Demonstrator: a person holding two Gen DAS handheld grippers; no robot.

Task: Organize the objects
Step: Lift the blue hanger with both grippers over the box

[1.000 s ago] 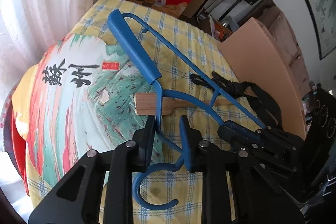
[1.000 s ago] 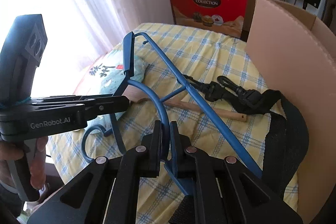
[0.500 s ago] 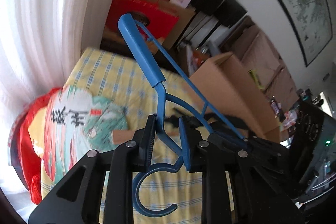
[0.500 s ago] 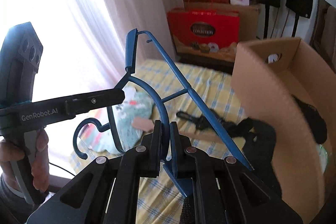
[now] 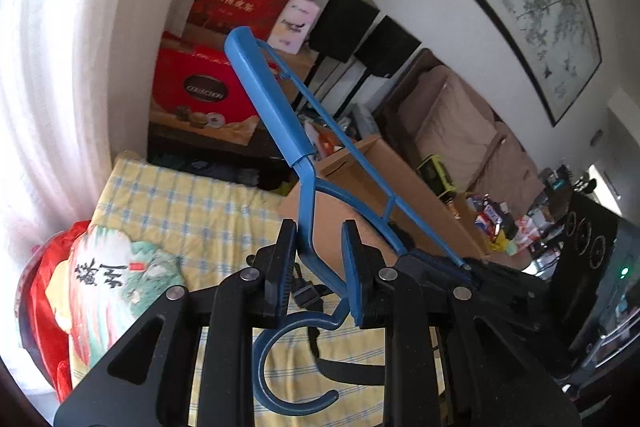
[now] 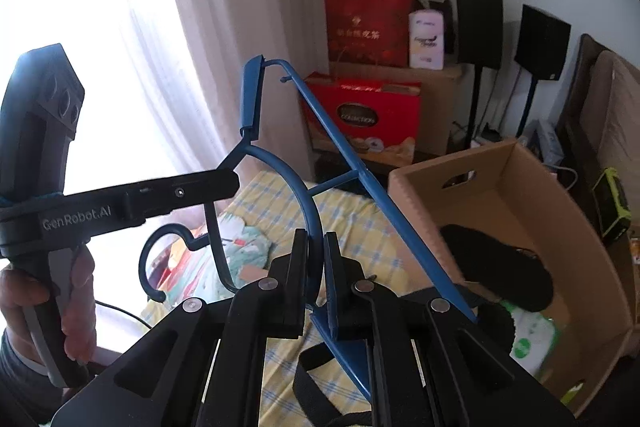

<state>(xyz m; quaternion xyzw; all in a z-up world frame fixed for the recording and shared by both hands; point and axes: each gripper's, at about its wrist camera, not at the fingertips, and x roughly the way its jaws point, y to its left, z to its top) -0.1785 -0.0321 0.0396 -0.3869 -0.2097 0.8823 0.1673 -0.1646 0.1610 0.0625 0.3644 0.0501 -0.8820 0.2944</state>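
A blue metal hanger (image 5: pixel 276 107) hangs in the air above the table, held by both grippers. My left gripper (image 5: pixel 320 255) is shut on the hanger's neck just above the hook (image 5: pixel 280 375). In the right wrist view my right gripper (image 6: pixel 316 247) is shut on the curved arm of the hanger (image 6: pixel 304 195). The left gripper (image 6: pixel 224 187) reaches in from the left, held by a person's hand (image 6: pixel 76 291). A black strap (image 6: pixel 316 359) lies on the yellow checked cloth (image 6: pixel 360 227) below.
An open cardboard box (image 6: pixel 520 187) stands right of the table, holding a black item (image 6: pixel 500 267) and a green-white pack (image 6: pixel 528 339). A painted fan (image 5: pixel 116 275) lies on the cloth at the left. Red gift boxes (image 6: pixel 360 119), speakers and a curtain stand behind.
Both grippers have risen together, lifting the blue hanger off the cloth. The table has dropped low in both views and the box's inside has come into sight.
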